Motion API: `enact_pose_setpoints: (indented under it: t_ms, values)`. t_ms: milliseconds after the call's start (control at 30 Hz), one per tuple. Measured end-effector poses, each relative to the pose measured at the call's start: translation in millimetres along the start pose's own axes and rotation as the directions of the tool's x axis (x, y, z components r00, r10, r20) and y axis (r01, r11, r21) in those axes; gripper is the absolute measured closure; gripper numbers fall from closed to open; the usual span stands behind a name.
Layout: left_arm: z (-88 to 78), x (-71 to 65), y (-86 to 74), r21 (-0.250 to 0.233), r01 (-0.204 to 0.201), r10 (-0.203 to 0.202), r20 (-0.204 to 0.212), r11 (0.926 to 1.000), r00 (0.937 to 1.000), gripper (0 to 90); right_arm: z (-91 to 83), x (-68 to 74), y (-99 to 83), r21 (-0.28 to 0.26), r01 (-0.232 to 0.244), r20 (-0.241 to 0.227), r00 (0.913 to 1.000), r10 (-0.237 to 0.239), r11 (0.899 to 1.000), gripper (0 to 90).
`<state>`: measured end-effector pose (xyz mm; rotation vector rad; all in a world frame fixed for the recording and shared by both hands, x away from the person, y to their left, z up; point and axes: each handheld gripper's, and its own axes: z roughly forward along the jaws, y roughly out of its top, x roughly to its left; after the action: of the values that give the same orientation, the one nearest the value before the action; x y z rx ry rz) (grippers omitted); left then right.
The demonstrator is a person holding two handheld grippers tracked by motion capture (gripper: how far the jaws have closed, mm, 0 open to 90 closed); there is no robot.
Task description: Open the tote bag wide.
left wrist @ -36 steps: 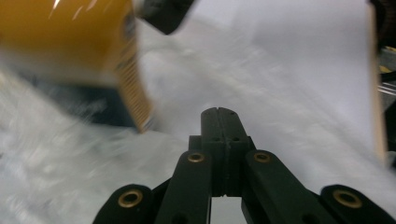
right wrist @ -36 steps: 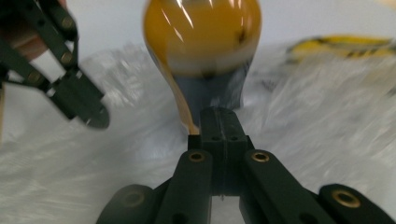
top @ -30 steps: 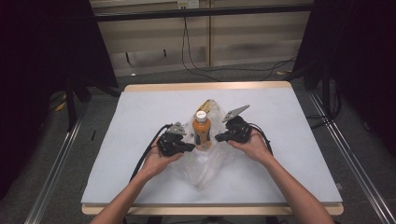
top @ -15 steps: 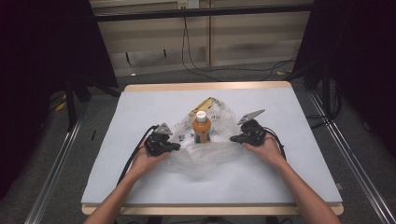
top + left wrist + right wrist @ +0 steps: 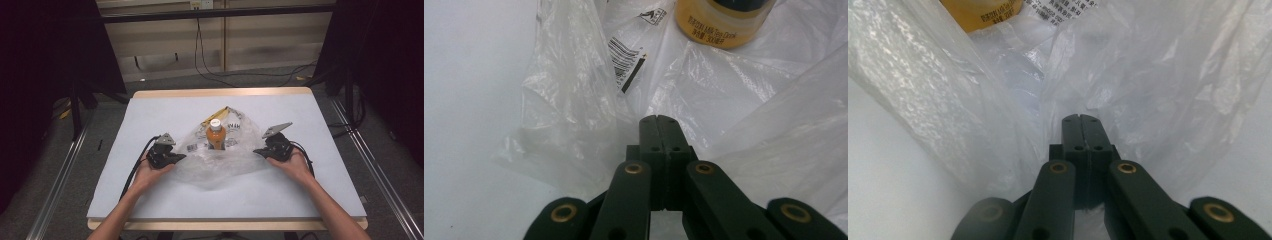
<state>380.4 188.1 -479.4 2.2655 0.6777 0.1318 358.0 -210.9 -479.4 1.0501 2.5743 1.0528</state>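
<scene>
An orange drink bottle (image 5: pixel 215 136) with a white cap stands upright in the middle of a clear plastic bag (image 5: pixel 220 162) that lies spread on the white table (image 5: pixel 150 112). My left gripper (image 5: pixel 181 157) is at the bag's left edge, my right gripper (image 5: pixel 257 150) at its right edge. In the left gripper view the jaws (image 5: pixel 658 120) are pressed together with bag film (image 5: pixel 574 125) gathered at their tips, and the bottle's base (image 5: pixel 724 22) shows beyond. The right gripper (image 5: pixel 1081 119) is likewise shut on film (image 5: pixel 1158 75), with the bottle (image 5: pixel 980 10) at top left.
A yellow strip (image 5: pixel 216 114) lies just behind the bottle at the bag's far end. Printed labels (image 5: pixel 192 148) show on the film. Bare table surface surrounds the bag. Cables (image 5: pixel 135 170) trail from the grippers towards the near edge.
Both grippers have moved outward and slightly down, away from the bottle, drawing the bag's sides apart and flatter. The bottle has stayed upright in place.
</scene>
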Motion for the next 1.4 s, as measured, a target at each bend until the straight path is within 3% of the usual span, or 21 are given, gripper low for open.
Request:
enact_pose_setpoints:
  t_ms: [167,233,300,467,533,633,700,800,900,933,967,1000,1033,1100,1133,1167,1233,1300,1333,1367,1400]
  values:
    - [-2.7,-2.2,0.7,-0.038,0.006,-0.006,0.022,0.9993,0.9997,90.0,-0.1,-0.5,0.0,-0.032,-0.010,-0.009,0.9999,0.010,0.999,90.0]
    - [-4.5,-3.7,1.3,-0.054,0.007,-0.006,0.019,0.9985,0.9998,90.0,-5.8,0.8,2.1,-0.084,-0.019,-0.017,0.9997,0.017,0.996,90.0]
    - [-6.5,-5.6,1.6,-0.080,0.005,-0.004,0.015,0.9968,0.9999,90.0,-8.9,1.6,2.9,-0.100,-0.025,-0.016,0.9996,0.024,0.995,90.0]
    - [-15.2,-9.0,3.5,-0.151,0.001,0.006,0.043,0.9886,0.9991,90.0,-19.6,4.1,5.1,-0.186,-0.042,-0.015,0.9991,0.040,0.982,90.0]
    - [-17.7,-11.2,4.8,-0.173,0.000,0.007,0.041,0.9850,0.9991,90.0,-20.5,4.4,5.6,-0.196,-0.046,-0.025,0.9988,0.041,0.980,90.0]
    - [-21.7,-13.6,6.2,-0.206,0.001,0.004,0.024,0.9785,0.9997,87.8,-24.7,6.5,7.5,-0.237,-0.043,-0.034,0.9988,0.036,0.971,90.0]
    - [-23.6,-16.5,7.8,-0.232,-0.008,0.012,0.016,0.9727,0.9998,87.2,-29.1,7.8,8.5,-0.283,-0.054,-0.050,0.9979,0.041,0.958,90.0]
    - [-31.3,-20.9,11.5,-0.293,-0.021,0.025,0.010,0.9559,0.9996,80.8,-36.5,9.9,9.7,-0.346,-0.064,-0.057,0.9972,0.047,0.936,90.0]
    - [-37.7,-25.8,12.5,-0.319,-0.026,0.027,0.000,0.9473,0.9996,71.6,-44.5,13.3,10.4,-0.385,-0.066,-0.049,0.9975,0.051,0.920,74.5]
    - [-39.9,-26.8,12.2,-0.323,-0.034,0.035,-0.004,0.9459,0.9994,63.6,-48.8,15.7,10.1,-0.407,-0.070,-0.049,0.9973,0.054,0.911,65.8]
    - [-43.7,-30.8,12.0,-0.339,-0.031,0.028,-0.014,0.9402,0.9995,58.8,-50.8,17.2,10.1,-0.413,-0.067,-0.036,0.9977,0.057,0.908,57.3]
    - [-43.7,-30.8,12.0,-0.339,-0.031,0.028,-0.014,0.9402,0.9995,52.8,-50.8,17.2,10.1,-0.413,-0.067,-0.036,0.9977,0.057,0.908,57.3]
    - [-46.3,-31.9,11.8,-0.352,-0.038,0.028,-0.032,0.9351,0.9991,52.8,-52.8,18.9,9.9,-0.419,-0.068,-0.022,0.9976,0.065,0.905,50.7]
    - [-50.8,-34.5,11.0,-0.376,-0.024,0.007,-0.047,0.9264,0.9989,37.5,-56.6,22.3,8.2,-0.441,-0.071,-0.003,0.9970,0.078,0.895,34.8]
    - [-52.6,-35.7,10.3,-0.375,-0.024,0.003,-0.057,0.9265,0.9984,32.4,-58.7,24.0,6.7,-0.449,-0.067,0.007,0.9969,0.078,0.891,31.3]
    - [-53.9,-37.2,8.9,-0.389,-0.022,-0.001,-0.059,0.9212,0.9983,26.9,-60.1,25.3,5.6,-0.453,-0.069,0.008,0.9967,0.081,0.889,26.2]
    - [-58.3,-39.3,5.0,-0.397,-0.022,-0.007,-0.073,0.9177,0.9973,16.9,-63.9,29.4,2.2,-0.460,-0.071,0.037,0.9944,0.099,0.885,12.3]
    - [-64.6,-41.8,1.2,-0.393,-0.002,-0.029,-0.073,0.9195,0.9969,9.1,-69.1,34.0,-3.0,-0.467,-0.065,0.050,0.9938,0.099,0.882,8.6]
    - [-67.1,-43.4,-0.9,-0.396,-0.003,-0.025,-0.064,0.9181,0.9976,7.9,-72.4,36.8,-5.9,-0.471,-0.062,0.057,0.9934,0.100,0.880,6.0]
    - [-70.5,-46.1,-3.4,-0.388,-0.017,-0.017,-0.084,0.9217,0.9964,5.0,-79.7,41.8,-12.9,-0.480,-0.058,0.070,0.9921,0.104,0.875,4.6]
    - [-72.0,-47.5,-7.1,-0.394,-0.016,-0.015,-0.074,0.9189,0.9971,5.0,-79.7,41.8,-12.9,-0.480,-0.058,0.070,0.9921,0.104,0.875,4.6]
